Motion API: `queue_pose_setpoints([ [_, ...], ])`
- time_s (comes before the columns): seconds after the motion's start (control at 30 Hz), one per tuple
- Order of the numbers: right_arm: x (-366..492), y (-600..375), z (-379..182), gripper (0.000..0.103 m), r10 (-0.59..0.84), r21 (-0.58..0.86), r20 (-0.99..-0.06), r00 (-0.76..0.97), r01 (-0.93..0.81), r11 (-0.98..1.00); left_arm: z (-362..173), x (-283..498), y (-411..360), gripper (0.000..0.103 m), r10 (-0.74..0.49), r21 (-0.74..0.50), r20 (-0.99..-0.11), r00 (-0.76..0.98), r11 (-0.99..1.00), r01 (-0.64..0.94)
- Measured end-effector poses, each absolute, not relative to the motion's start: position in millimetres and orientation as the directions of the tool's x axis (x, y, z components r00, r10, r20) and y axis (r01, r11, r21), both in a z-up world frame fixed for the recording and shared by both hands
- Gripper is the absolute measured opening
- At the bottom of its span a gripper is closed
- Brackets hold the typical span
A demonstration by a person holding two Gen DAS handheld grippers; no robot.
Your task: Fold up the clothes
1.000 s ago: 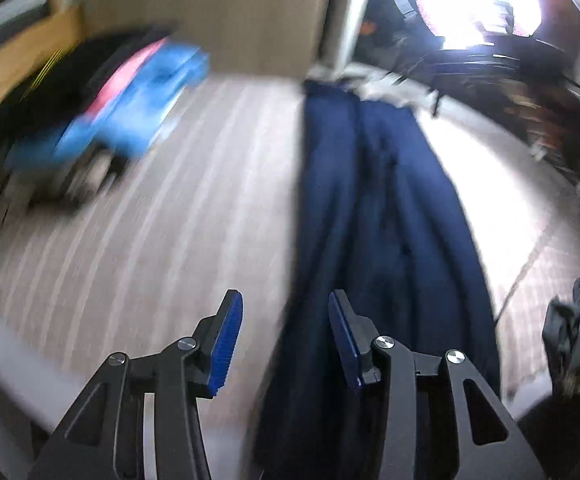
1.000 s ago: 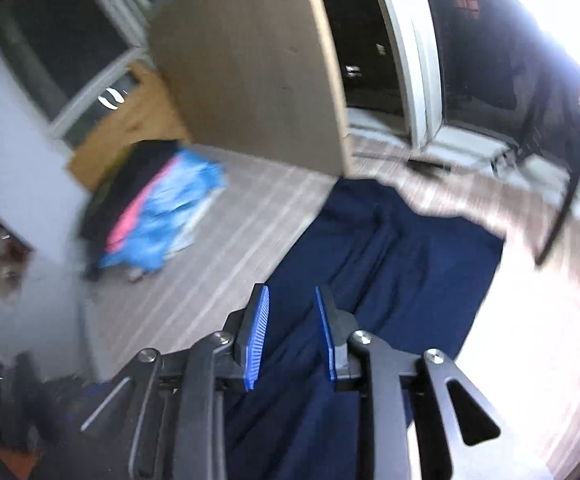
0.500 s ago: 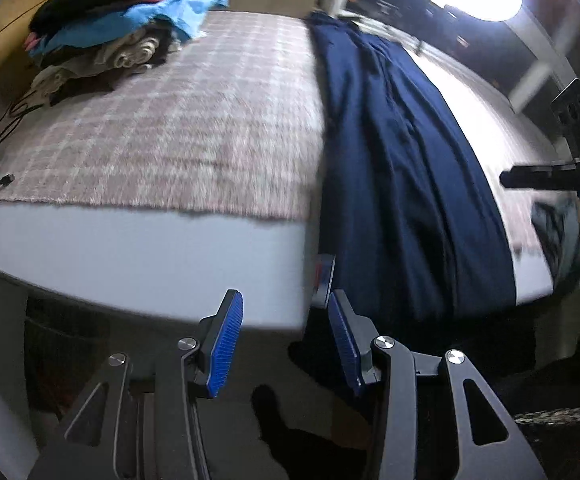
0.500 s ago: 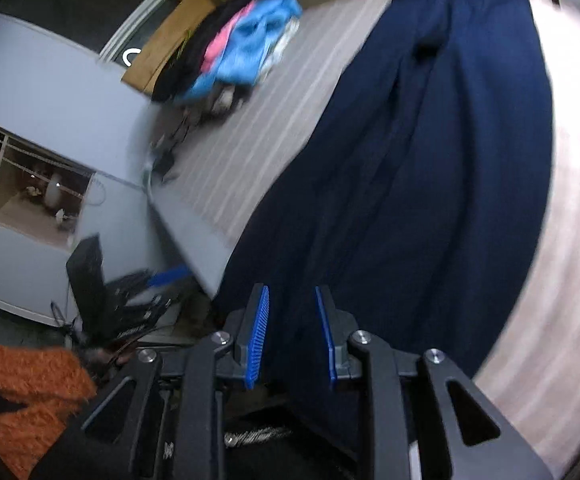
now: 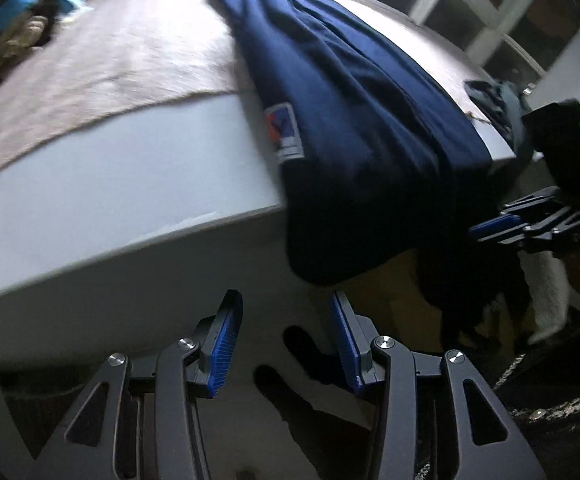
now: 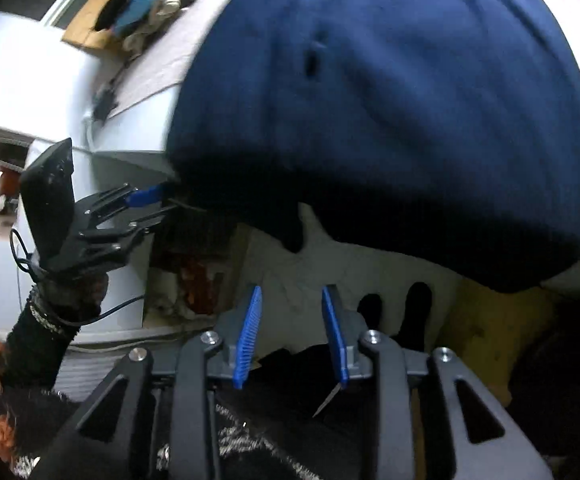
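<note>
**Inspector:** Start with the left gripper (image 5: 286, 336).

**Assistant:** Its blue pads stand apart with nothing between them. It points steeply down at the near side of the bed, below the mattress edge (image 5: 130, 216). The pads are near the hanging cloth but not touching it.

**Inspector:** And the right gripper (image 6: 291, 334)?

**Assistant:** Released as well. Its jaws have just been opening, and no fabric lies between the pads. It hangs just below the drooping hem. In the left wrist view it shows at the right edge, level with the overhang, close beside the cloth; whether it touches there I cannot tell.

**Inspector:** Location of the garment?

**Assistant:** The navy garment (image 5: 353, 120) lies lengthwise along the bed, from the far end to the near edge, on the right part of the checked bedspread (image 5: 110, 64). Its near end spills over the mattress edge and hangs free. A small patch label (image 5: 284, 128) sits on its left border, right at the edge of the bed.

**Inspector:** Other items on the bed?

**Assistant:** A pile of clothes (image 5: 38, 4), blue and dark pieces among them, at the far left corner, well apart from the navy garment. A grey-green crumpled garment (image 5: 497, 100) lies at the right edge, near the navy one. The picture is blurred there, so contact is not determinable.

**Inspector:** The person?

**Assistant:** A dark sleeve (image 6: 38, 340) shows behind the left gripper in the right wrist view.
</note>
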State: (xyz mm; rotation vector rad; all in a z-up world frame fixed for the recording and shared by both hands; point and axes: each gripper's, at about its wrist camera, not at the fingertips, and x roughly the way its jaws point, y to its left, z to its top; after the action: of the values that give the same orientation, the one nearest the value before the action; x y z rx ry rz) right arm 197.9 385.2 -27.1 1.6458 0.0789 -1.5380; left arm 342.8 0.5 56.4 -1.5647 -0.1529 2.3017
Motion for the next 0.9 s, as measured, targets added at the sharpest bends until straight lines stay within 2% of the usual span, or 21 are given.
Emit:
queue_pose_setpoints([
  [0.17, 186.5, 422.9, -23.0, 0.034, -0.463, 0.460, -0.875, 0.142, 0.544, -0.702, 50.8, 321.0, 3.1, 0.044, 0.423, -0.357, -0.855, -0.300, -0.899, -0.253],
  [0.23, 177.8, 443.8, -19.4, 0.042, -0.462, 0.443, -0.881, 0.101, 0.518, -0.732, 49.0, 313.9, 3.4, 0.044, 0.454, -0.394, -0.845, -0.282, -0.886, -0.244],
  [0.33, 163.6, 463.7, -18.4, 0.043, -0.446, 0.410, -0.894, 0.047, 0.488, -0.770, 52.5, 310.4, 3.8, 0.042, 0.473, -0.417, -0.836, -0.278, -0.877, -0.237],
  [0.37, 159.4, 466.6, -18.3, 0.043, -0.448, 0.409, -0.893, 0.039, 0.482, -0.775, 53.7, 309.2, 3.9, 0.037, 0.479, -0.425, -0.833, -0.276, -0.874, -0.235],
  [0.43, 152.0, 471.2, -18.6, 0.043, -0.452, 0.409, -0.892, 0.026, 0.473, -0.780, 56.0, 308.1, 4.0, 0.019, 0.490, -0.439, -0.828, -0.273, -0.869, -0.229],
  [0.47, 149.2, 472.1, -19.1, 0.043, -0.456, 0.411, -0.890, 0.024, 0.474, -0.778, 56.8, 310.3, 4.0, 0.006, 0.493, -0.445, -0.827, -0.268, -0.867, -0.222],
  [0.77, 137.3, 461.9, -32.5, 0.042, -0.494, 0.463, -0.867, 0.065, 0.470, -0.751, 65.9, 311.6, 13.7, 0.004, 0.499, -0.447, -0.827, -0.260, -0.863, -0.234],
  [0.8, 136.6, 461.9, -33.2, 0.033, -0.501, 0.470, -0.863, 0.066, 0.468, -0.748, 65.8, 309.7, 14.2, 0.004, 0.494, -0.444, -0.830, -0.259, -0.866, -0.229],
  [0.83, 136.6, 462.5, -32.9, 0.012, -0.503, 0.474, -0.861, 0.070, 0.467, -0.746, 66.2, 309.1, 14.1, 0.004, 0.486, -0.436, -0.833, -0.263, -0.871, -0.227],
  [0.87, 136.9, 463.3, -32.2, 0.007, -0.504, 0.477, -0.861, 0.075, 0.467, -0.745, 67.7, 309.5, 13.4, 0.004, 0.474, -0.423, -0.838, -0.272, -0.877, -0.226],
  [0.9, 137.2, 464.1, -31.5, 0.006, -0.504, 0.480, -0.860, 0.081, 0.467, -0.743, 69.5, 310.2, 12.3, 0.004, 0.467, -0.416, -0.839, -0.279, -0.881, -0.224],
])
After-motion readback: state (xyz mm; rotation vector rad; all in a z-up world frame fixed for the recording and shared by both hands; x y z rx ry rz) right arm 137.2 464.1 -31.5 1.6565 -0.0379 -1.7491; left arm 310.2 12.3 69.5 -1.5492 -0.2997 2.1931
